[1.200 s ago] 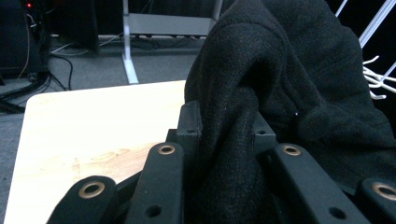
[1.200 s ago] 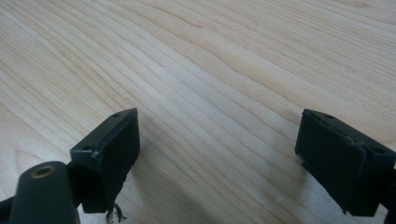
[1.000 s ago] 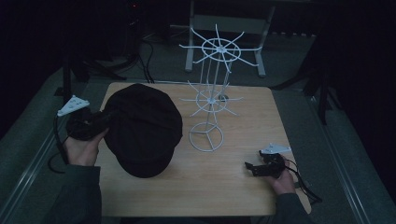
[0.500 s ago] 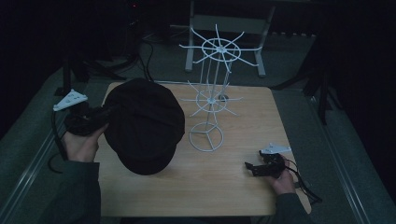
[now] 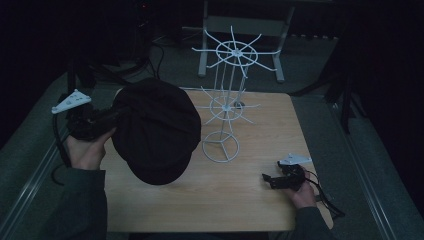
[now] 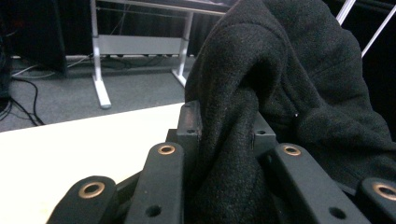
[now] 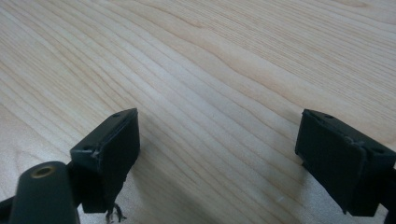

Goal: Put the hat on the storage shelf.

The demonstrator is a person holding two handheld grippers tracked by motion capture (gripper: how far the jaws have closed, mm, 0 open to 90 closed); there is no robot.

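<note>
The left hand-held gripper (image 5: 112, 117) pinches a fold at the edge of a black wool cap (image 5: 156, 129), its jaws pressed together on the cloth; the left gripper view shows the fabric (image 6: 280, 93) bunched between the two black jaws. The cap hangs over the left part of the wooden bench (image 5: 250, 200), its brim toward the near edge. Just to the right of the cap, near the middle of the bench, stands a white wire display rack (image 5: 227, 107) with two tiers of spokes on a ring base; the lower spokes reach close to the cap's crown. The right hand-held gripper (image 5: 267, 179) rests low at the near right of the bench, well apart from cap and rack, jaws spread wide over bare wood (image 7: 224, 70). Beyond the bench, a grey metal frame (image 5: 240, 25) stands on dark carpet.
</note>
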